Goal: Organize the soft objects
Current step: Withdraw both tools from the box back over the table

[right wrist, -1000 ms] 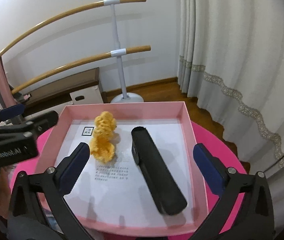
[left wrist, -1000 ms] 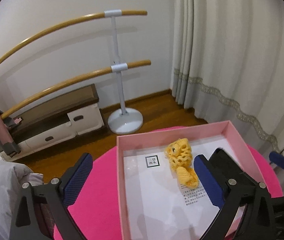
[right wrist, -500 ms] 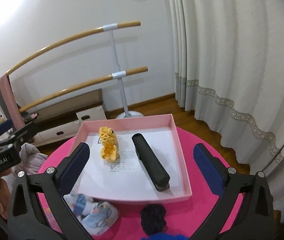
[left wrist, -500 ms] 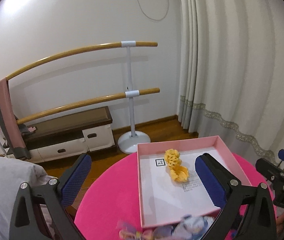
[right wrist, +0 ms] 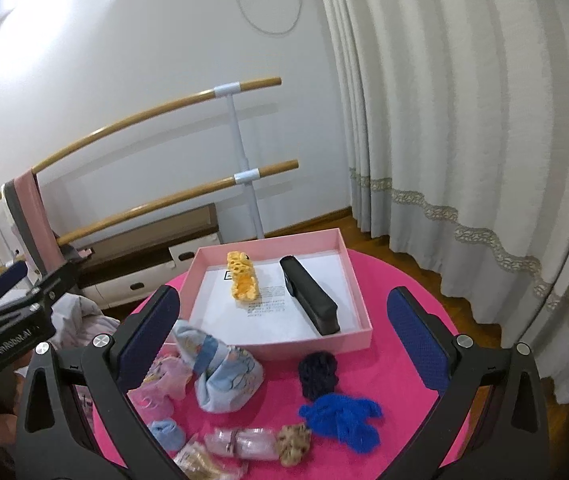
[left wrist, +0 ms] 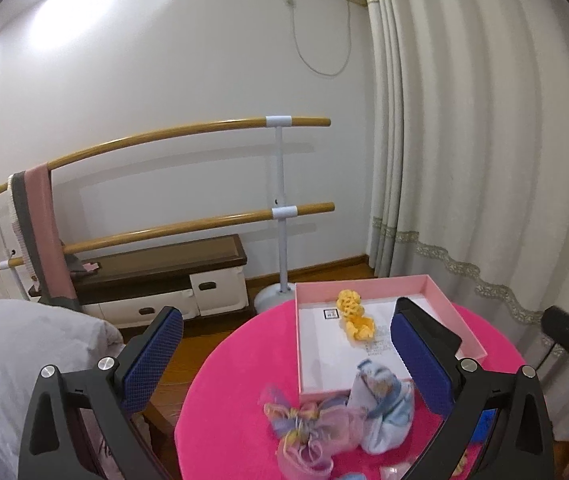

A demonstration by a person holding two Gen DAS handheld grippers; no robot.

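soft objects lie scattered on the near side of the pink table (right wrist: pixel 404 280), just in front of the pink box (right wrist: pixel 358 288). both the left gripper (left wrist: pixel 284 356) and right gripper (right wrist: pixel 284 332) hang empty, jaws wide. best to descend squarely, pinching the knitted blue piece (right wrist: pixel 338 420) mid-bulk. the crocheted yellow toy (right wrist: pixel 242 280) and the smooth black case (right wrist: pixel 308 296) are already boxed.

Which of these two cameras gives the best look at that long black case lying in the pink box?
The right wrist view: the black case shows whole, lying beside the yellow crocheted toy in the pink box. In the left wrist view one finger of the left gripper hides nearly all of it; I can't pick it out there.
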